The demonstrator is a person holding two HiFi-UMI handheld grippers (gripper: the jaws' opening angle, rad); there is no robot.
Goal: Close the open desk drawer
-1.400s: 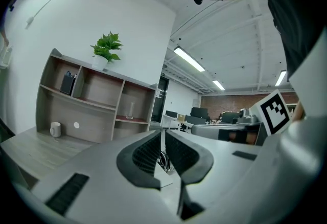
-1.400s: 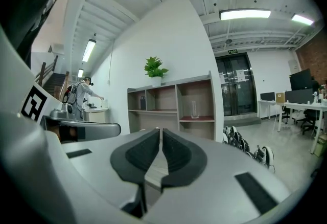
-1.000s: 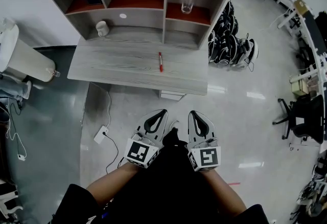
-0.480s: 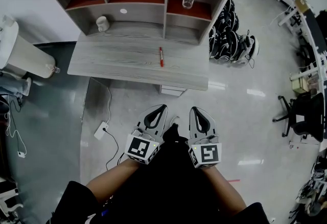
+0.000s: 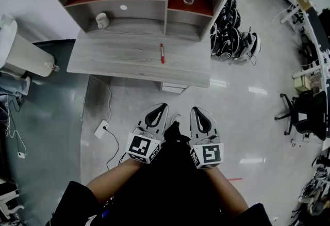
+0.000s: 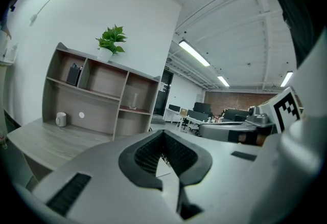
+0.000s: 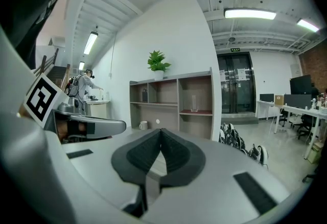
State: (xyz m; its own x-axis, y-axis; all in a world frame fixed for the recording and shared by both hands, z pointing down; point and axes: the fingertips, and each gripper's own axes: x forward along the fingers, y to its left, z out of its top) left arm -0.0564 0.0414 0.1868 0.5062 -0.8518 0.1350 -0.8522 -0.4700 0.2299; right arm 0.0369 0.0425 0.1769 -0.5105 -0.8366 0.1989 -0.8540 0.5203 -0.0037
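Well short of the tabletop point(image 5: 118, 62), the left hand-held gripper point(image 5: 161, 108) has its jaws together, empty. The drawer point(image 5: 173, 87) juts from under the tabletop's front edge. The right hand-held gripper point(image 5: 198, 111) is likewise pinched empty. An off-centre push could jam the drawer askew.

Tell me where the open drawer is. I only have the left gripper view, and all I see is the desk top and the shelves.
Observer: In the head view the drawer juts out from under the desk's front edge, right of its middle.
Operator: Are the grippers at it?
Observer: No. The left gripper and the right gripper are side by side short of the desk, with floor showing between their tips and the drawer.
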